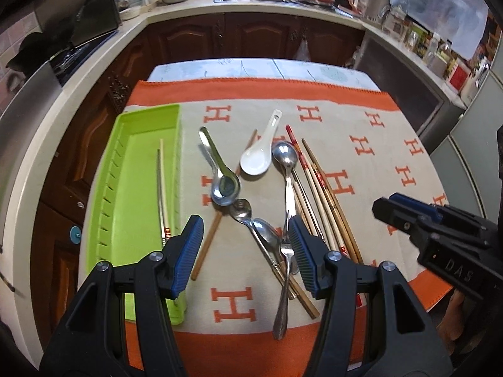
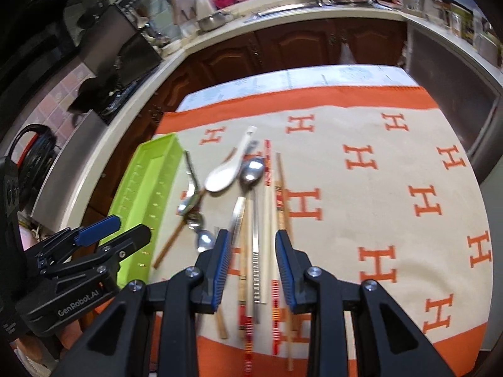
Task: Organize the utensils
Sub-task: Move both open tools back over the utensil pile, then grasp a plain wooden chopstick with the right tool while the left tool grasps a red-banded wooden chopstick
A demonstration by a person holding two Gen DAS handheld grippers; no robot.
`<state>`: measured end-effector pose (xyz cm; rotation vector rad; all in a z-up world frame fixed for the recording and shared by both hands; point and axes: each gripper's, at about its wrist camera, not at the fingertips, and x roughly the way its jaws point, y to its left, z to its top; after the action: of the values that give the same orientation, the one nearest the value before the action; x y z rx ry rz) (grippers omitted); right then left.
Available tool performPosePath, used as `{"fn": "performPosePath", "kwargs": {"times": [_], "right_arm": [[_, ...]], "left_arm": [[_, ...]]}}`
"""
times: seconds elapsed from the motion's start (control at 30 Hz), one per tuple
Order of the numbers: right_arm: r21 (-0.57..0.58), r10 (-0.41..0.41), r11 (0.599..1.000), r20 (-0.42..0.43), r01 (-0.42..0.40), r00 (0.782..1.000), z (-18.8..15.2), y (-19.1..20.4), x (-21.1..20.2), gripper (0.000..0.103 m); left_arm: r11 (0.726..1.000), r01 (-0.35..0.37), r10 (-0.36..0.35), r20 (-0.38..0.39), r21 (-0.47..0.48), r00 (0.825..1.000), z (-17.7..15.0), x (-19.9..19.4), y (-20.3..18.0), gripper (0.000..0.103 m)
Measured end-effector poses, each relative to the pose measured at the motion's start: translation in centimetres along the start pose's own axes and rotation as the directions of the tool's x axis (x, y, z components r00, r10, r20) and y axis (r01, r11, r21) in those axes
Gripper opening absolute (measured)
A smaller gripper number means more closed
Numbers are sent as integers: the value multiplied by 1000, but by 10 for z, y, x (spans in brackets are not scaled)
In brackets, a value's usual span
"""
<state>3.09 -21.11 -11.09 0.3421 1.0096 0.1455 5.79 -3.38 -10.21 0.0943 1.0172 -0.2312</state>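
Left hand-held gripper (image 1: 245,251) jaws apart, empty, above metal spoons (image 1: 251,220) and fork (image 1: 284,270) tangled mid-worktop; right hand-held gripper (image 2: 251,264) apart, empty, over chopsticks (image 2: 267,238) right of pile

Green tray (image 1: 141,119) at left holds one chopstick pair

Chopsticks: light, stiff, thin, likely roll (pinch mid-shaft)

White ceramic spoon (image 1: 257,154): fragile, slick; grip handle
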Motion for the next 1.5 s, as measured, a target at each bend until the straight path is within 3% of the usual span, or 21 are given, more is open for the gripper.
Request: {"fn": "performPosePath", "kwargs": {"times": [0.1,0.3,0.57,0.83,1.13,1.33,1.43,1.5], "right_arm": [[9,-18,1000,-33,18,999,-2,-15,10,29],[-33,-40,999,-140,36,989,-12,-31,38,16],[-61,-24,998,-258,9,966,-31,-39,64,15],[-135,-41,991,-267,5,963,-32,-30,67,15],[-219,-130,973,-239,77,962,-22,-18,82,10],[-201,-130,976,-205,88,970,-8,-21,91,6],[-132,-87,989,-211,60,974,-4,-32,90,6],[-83,-74,995,-205,58,976,-4,-43,87,6]], "left_arm": [[1000,0,1,-30,21,1000,-1,16,-10,53],[999,26,-23,-102,35,995,-5,46,-24,53],[999,42,-38,-155,22,987,-8,66,-35,53],[999,42,-40,-168,13,985,-8,74,-40,53],[999,42,-38,-165,19,986,-7,74,-44,53],[998,53,-49,-163,20,985,-2,76,-49,53],[996,91,-90,-177,-3,980,3,79,-50,52],[992,126,-128,-193,-24,973,6,82,-51,42]]}}
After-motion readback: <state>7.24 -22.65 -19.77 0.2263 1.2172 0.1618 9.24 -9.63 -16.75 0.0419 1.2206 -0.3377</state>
